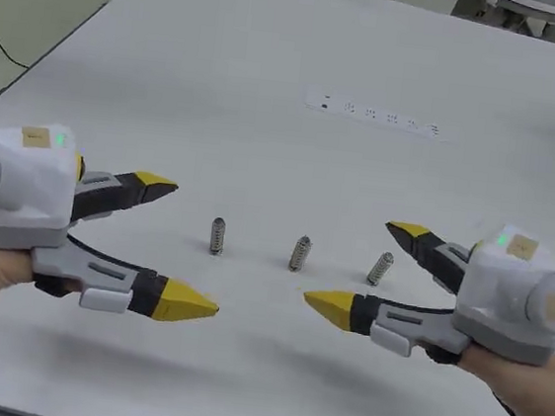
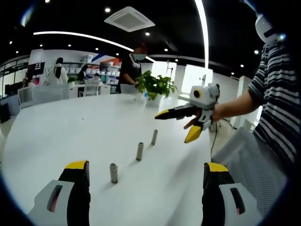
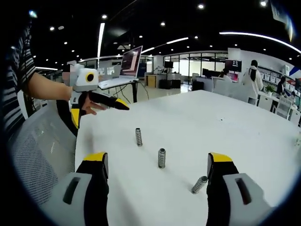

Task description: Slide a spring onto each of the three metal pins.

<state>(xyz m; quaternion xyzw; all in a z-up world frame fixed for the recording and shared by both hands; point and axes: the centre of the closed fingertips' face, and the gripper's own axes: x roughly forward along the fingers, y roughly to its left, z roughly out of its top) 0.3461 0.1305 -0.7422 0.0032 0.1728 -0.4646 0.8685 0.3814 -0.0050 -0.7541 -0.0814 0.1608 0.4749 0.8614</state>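
**Head view** — the left hand-held gripper (image 1: 180,247) is hovering low over the white table (image 1: 273,59) at the left, its jaws standing wide apart and holding nothing. The right hand-held gripper (image 1: 355,263) is facing it from the right, likewise spread and empty. Three springs are standing in a row between them. The left spring (image 1: 217,235) and middle spring (image 1: 300,253) are sitting upright, while the right spring (image 1: 379,268) is leaning, just beside the right hand-held gripper's jaw tips. Whether a pin is running inside each coil cannot be told.

**Left gripper view** — its own jaws are rising spread and empty, and the row is receding toward the right hand-held gripper (image 2: 175,127).

**Right gripper view** — the right spring (image 3: 199,184) is tilting nearest, close to one yellow jaw tip.

**Risk, as judged** — the work is looking near its final check. The right spring is the weak point: a jaw tip brushing it could be tipping it over or lifting it off its seat. A sideways nudge could be knocking it toward the middle spring.
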